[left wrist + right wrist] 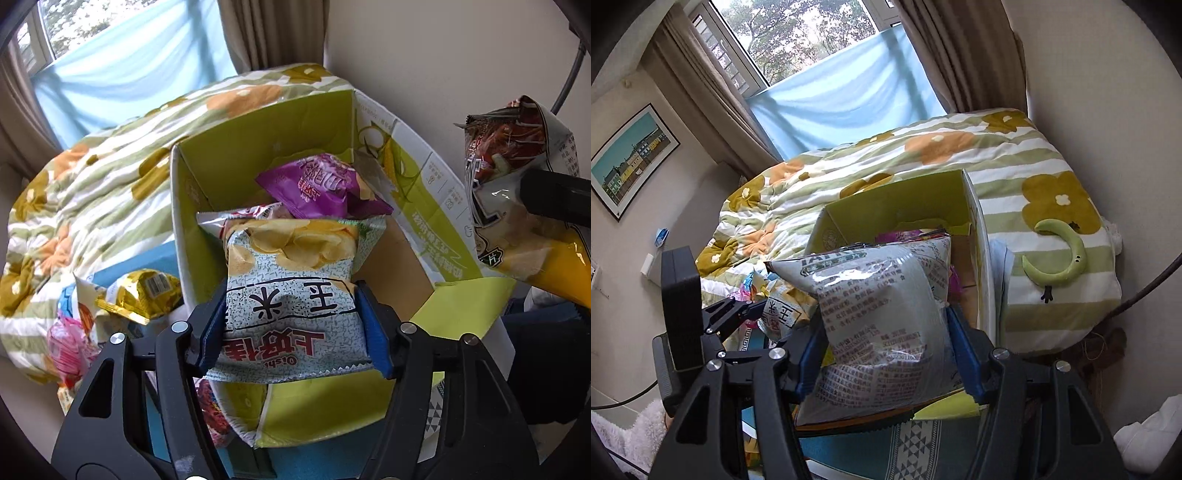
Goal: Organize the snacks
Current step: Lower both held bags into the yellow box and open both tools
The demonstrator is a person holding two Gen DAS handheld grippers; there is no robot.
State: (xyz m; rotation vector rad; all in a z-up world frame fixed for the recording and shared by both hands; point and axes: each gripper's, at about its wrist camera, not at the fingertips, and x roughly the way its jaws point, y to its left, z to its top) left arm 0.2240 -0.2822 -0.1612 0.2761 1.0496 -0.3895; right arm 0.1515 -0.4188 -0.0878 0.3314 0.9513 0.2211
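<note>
My left gripper (pixel 290 325) is closed on a pale speckled chips bag (pixel 291 295), its blue pads against the bag's two sides. The bag hangs over the near end of an open yellow-green cardboard box (pixel 258 140). Inside the box lie a purple snack bag (pixel 317 188) and another packet beneath it. My right gripper (pixel 886 354) is shut on a silver-grey chips bag (pixel 882 306), held up beside the box (pixel 886 210). In the left wrist view that silver-grey bag (pixel 517 206) hangs at the right, above the box's opened flap.
The box rests on a bed against a flowered quilt (pixel 92 192). Loose snacks lie left of the box: a gold packet (pixel 144 291) and a pink one (pixel 70 347). A green crescent plush (pixel 1067 254) lies on a pillow at right. Walls and curtains close in behind.
</note>
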